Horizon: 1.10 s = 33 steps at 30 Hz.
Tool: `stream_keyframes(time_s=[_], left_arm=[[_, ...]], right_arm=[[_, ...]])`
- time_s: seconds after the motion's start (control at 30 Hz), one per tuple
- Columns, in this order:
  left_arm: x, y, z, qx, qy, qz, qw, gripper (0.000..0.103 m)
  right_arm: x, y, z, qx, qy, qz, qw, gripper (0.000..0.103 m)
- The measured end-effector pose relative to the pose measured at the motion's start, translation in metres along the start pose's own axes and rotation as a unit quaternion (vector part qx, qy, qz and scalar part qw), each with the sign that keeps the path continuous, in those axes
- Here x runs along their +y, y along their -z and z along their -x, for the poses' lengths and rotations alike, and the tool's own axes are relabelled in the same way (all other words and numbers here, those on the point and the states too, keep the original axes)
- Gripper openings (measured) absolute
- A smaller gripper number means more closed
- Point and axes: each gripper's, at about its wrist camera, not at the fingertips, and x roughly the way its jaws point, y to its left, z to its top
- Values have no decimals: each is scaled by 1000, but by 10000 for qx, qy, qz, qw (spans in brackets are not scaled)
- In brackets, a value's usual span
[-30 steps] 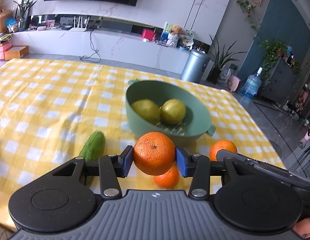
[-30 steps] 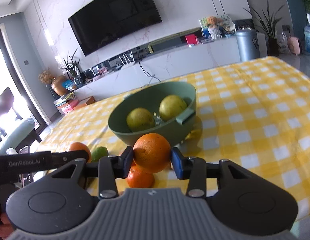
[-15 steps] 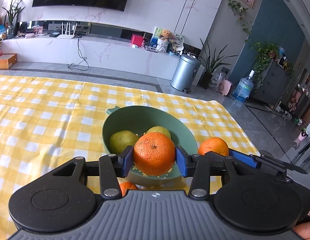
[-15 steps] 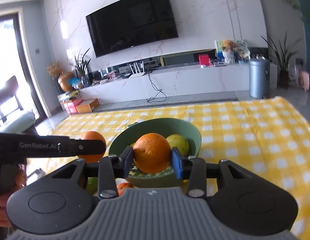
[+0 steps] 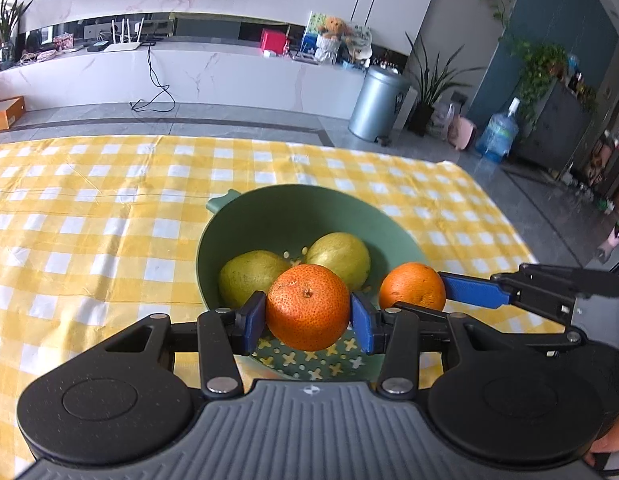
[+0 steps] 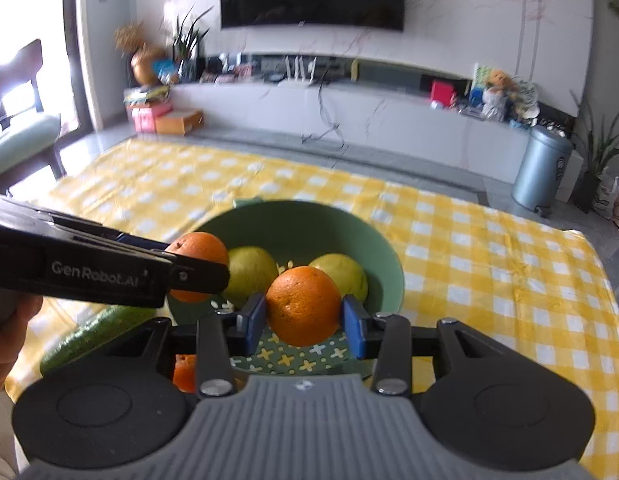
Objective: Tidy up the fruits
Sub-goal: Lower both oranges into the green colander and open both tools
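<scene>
Orange fruit is sitting clamped in both tools: the left gripper [image 5: 308,317] is pinching a speckled orange [image 5: 308,307] at lower centre, the right gripper [image 6: 304,317] a smooth orange [image 6: 303,306], both above the green bowl [image 5: 285,208] holding 2 pears. Simultaneous releases risk collisions, bouncing fruit over the rim.

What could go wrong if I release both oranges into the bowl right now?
1. Both grippers crowd the green colander bowl; the right gripper and left gripper may collide.
2. Each orange would likely drop onto the two green-yellow fruits and might bounce out.
</scene>
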Motion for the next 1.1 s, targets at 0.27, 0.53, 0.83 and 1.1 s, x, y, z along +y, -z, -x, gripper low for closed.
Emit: stream_keyframes(time_s=[0.27, 0.53, 0.83, 1.1], left_arm=[[3, -4, -24, 465, -188, -84, 9987, 51], [2, -1, -35, 694, -138, -208, 9973, 51], [-2, 0, -36, 807, -133, -308, 9962, 52], [-4, -4, -22, 604, -21, -297, 9977, 61]], right_arm=[[4, -6, -29, 616, -91, 335, 9975, 38], [3, -2, -43, 1105, -234, 279, 9932, 39], [9, -2, -44, 1160, -191, 460, 9920, 39], [11, -5, -33, 1033, -9, 622, 9927, 49]])
